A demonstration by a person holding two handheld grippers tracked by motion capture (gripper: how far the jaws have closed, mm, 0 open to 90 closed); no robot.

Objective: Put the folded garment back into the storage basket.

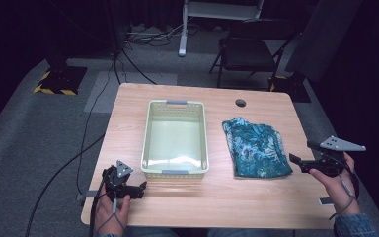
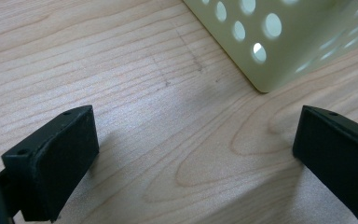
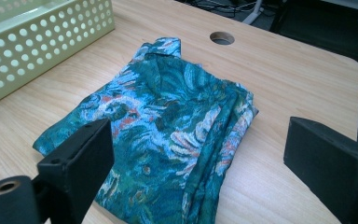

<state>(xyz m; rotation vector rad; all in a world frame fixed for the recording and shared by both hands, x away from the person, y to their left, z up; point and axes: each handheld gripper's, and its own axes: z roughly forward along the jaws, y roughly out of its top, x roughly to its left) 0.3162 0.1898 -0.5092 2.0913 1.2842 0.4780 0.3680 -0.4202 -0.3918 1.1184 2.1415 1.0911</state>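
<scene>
On the wooden table (image 1: 217, 192), folded cloth (image 1: 256, 147) lies just beside spread right tongs (image 1: 301, 155).

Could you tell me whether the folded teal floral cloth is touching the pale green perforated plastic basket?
Apart: the high view shows bare wooden table between cloth and basket.

In the left gripper view the basket (image 2: 279, 42) is cut off by the top and right edges, 1 corner showing. In the right gripper view the folded cloth (image 3: 168, 135) runs off the bottom edge.
</scene>
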